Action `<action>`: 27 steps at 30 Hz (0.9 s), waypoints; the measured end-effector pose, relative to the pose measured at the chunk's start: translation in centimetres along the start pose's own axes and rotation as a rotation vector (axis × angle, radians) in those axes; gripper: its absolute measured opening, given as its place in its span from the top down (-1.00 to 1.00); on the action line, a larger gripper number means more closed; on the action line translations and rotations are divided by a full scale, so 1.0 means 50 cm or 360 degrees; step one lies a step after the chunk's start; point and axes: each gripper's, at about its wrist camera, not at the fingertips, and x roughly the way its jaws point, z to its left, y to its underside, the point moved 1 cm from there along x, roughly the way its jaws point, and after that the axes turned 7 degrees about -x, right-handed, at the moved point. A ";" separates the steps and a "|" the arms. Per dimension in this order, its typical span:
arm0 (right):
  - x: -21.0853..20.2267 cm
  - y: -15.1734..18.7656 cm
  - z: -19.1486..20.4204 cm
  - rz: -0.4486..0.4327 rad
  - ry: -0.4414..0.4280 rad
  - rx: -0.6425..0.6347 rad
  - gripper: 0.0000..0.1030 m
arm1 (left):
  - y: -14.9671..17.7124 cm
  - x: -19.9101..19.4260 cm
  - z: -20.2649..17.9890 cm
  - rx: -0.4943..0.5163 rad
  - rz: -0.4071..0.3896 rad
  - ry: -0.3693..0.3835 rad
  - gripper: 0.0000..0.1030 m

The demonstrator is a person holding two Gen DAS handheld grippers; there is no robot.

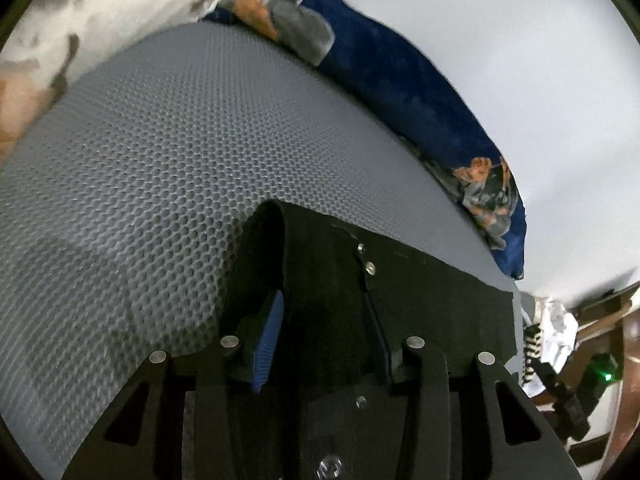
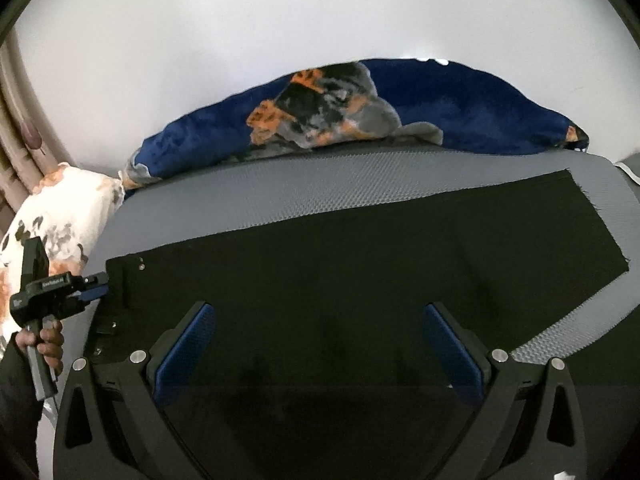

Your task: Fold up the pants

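The black pants are laid flat on the grey mat, filling the centre of the right wrist view. There the right gripper is spread wide above them. Only the left wrist view shows the waistband lifted and pinched by the left gripper.

1. The pants are matt black cloth, frayed at the 3 o'clock hem.
2. The mat is grey with a rough honeycomb texture.
3. The blanket at 12 o'clock looks plush.
4. The gripper pads are ribbed blue.

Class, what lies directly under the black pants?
The black pants lie on a grey honeycomb-textured mat, visible around their edges. Whatever sits beneath their middle is covered.
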 end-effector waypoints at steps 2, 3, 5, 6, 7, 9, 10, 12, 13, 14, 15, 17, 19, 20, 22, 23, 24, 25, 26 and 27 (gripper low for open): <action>0.014 -0.003 0.001 0.0015 0.0000 -0.0008 -0.99 | -0.014 0.012 0.002 -0.0018 0.0019 0.0058 0.19; 0.024 -0.005 0.002 0.0022 0.0001 -0.0017 -0.99 | -0.020 0.017 0.002 -0.0016 0.0021 0.0062 0.19; 0.037 -0.011 0.004 0.0026 0.0008 -0.0028 -0.99 | -0.031 0.024 -0.005 0.0012 0.0017 0.0068 0.24; 0.041 -0.014 0.005 0.0025 0.0008 -0.0030 -0.99 | -0.039 0.030 -0.012 0.0030 0.0019 0.0070 0.28; 0.046 -0.018 0.005 0.0022 0.0006 -0.0030 -0.99 | -0.044 0.034 -0.015 0.0037 0.0023 0.0080 0.32; 0.054 -0.026 0.005 0.0019 -0.0002 -0.0026 -0.99 | -0.056 0.044 -0.022 0.0045 0.0034 0.0107 0.38; 0.058 -0.029 0.004 0.0018 -0.0006 -0.0024 -0.99 | -0.062 0.050 -0.024 0.0051 0.0043 0.0112 0.40; 0.064 -0.035 0.005 0.0016 -0.0016 -0.0024 -0.99 | -0.071 0.071 -0.032 0.0066 0.0063 0.0092 0.40; 0.067 -0.038 0.005 0.0015 -0.0018 -0.0026 -0.99 | -0.073 0.081 -0.033 0.0065 0.0068 0.0074 0.40; 0.069 -0.040 0.005 0.0016 -0.0017 -0.0030 -0.99 | -0.073 0.089 -0.033 0.0058 0.0067 0.0051 0.40; 0.072 -0.042 0.004 0.0018 -0.0016 -0.0036 -0.99 | -0.074 0.093 -0.033 0.0049 0.0058 0.0053 0.41; 0.077 -0.045 0.001 0.0029 -0.0013 -0.0053 -0.99 | -0.072 0.092 -0.035 0.0039 0.0035 0.0058 0.58; 0.081 -0.048 -0.002 0.0042 -0.0021 -0.0074 -0.99 | -0.067 0.085 -0.039 0.0049 0.0020 0.0061 0.83; 0.081 -0.050 -0.004 0.0047 -0.0016 -0.0088 -0.99 | -0.062 0.076 -0.046 0.0066 -0.0007 0.0061 0.84; 0.082 -0.055 -0.008 0.0050 -0.0017 -0.0128 -0.99 | -0.050 0.052 -0.063 0.0133 -0.0052 0.0045 0.85; 0.082 -0.058 -0.011 0.0055 -0.0022 -0.0157 -0.99 | -0.044 0.040 -0.078 0.0169 -0.0073 0.0040 0.85; 0.082 -0.062 -0.014 0.0060 -0.0023 -0.0194 -0.99 | -0.034 0.022 -0.096 0.0205 -0.0095 0.0059 0.86; 0.082 -0.066 -0.015 0.0061 -0.0038 -0.0231 -0.99 | -0.025 0.007 -0.111 0.0233 -0.0109 0.0080 0.86; 0.083 -0.072 -0.017 0.0067 -0.0065 -0.0281 -0.99 | -0.014 -0.009 -0.127 0.0269 -0.0127 0.0099 0.86; 0.085 -0.079 -0.018 0.0079 -0.0083 -0.0353 -0.99 | 0.002 -0.031 -0.148 0.0317 -0.0148 0.0123 0.86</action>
